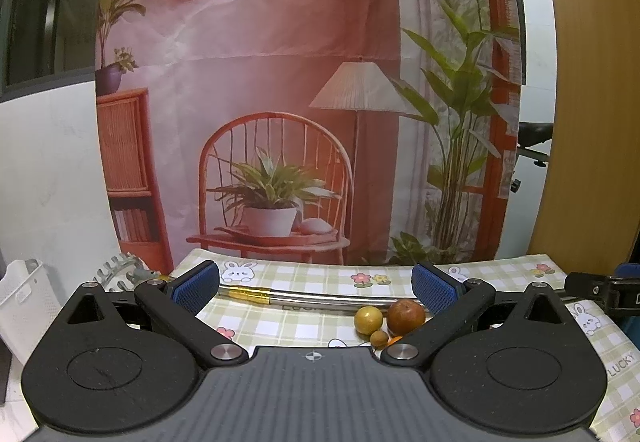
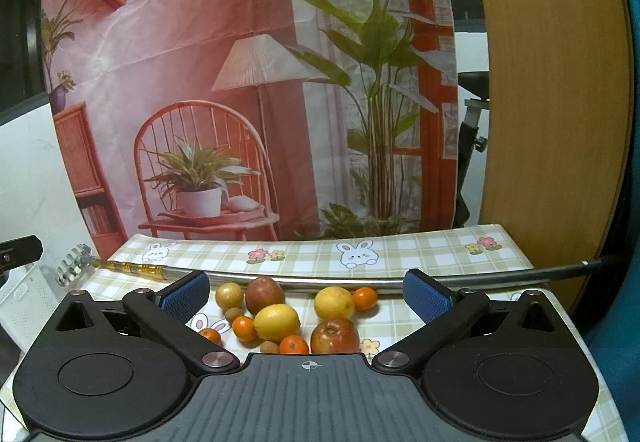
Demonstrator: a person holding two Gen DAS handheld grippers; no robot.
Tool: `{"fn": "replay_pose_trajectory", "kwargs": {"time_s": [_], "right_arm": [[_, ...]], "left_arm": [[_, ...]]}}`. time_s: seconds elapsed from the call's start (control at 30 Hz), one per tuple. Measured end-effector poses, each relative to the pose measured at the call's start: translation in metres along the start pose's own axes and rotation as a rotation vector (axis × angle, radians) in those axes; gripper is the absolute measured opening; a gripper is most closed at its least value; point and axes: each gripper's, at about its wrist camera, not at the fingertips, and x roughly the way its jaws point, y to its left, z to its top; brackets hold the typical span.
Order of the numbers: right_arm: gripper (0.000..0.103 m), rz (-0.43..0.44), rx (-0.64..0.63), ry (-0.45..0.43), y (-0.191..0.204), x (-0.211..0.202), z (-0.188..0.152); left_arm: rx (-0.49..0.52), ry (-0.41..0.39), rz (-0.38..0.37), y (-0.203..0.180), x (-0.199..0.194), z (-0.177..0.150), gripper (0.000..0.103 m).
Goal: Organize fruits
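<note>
"LUCKY" was printed on the green-checked, rabbit-patterned tablecloth (image 1: 622,358). Both the left gripper (image 1: 316,288) and the right gripper (image 2: 306,292) stood released, their blue ribbed pads grasping nothing. Between the right gripper's fingers lay the smooth round fruits: two yellow lemons (image 2: 277,322), one red apple (image 2: 334,336), four small orange mandarins (image 2: 244,327). Just beyond them stretched a shiny telescopic metal rod (image 2: 320,281).

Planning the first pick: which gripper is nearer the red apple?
Right. The red apple sits just ahead between the open right gripper fingers; the left gripper, also open, doesn't show it.
</note>
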Motion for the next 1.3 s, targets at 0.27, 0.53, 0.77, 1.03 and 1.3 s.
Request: {"fn": "replay_pose_trajectory", "kwargs": {"time_s": [0.27,0.53,0.77,1.03,1.3], "right_arm": [[0.103,-0.001,-0.001,-0.003,0.001,-0.001,0.001],[0.103,-0.001,-0.006,-0.005,0.002,-0.003,0.003],[0.103,0.004,-0.018,-0.003,0.007,-0.001,0.004],[0.103,0.006,-0.013,0.001,0.004,0.003,0.0],[0.103,0.0,-0.009,0.017,0.0,0.01,-0.007]], "left_arm": [[0.003,-0.02,-0.002,0.003,-0.003,0.001,0.103],[0.002,-0.021,0.0,0.003,-0.002,-0.001,0.103],[0.009,-0.025,0.026,0.004,0.0,0.001,0.103],[0.058,-0.037,0.066,-0.004,-0.003,-0.002,0.103],[0.029,0.014,0.047,0.007,0.009,-0.008,0.103]]}}
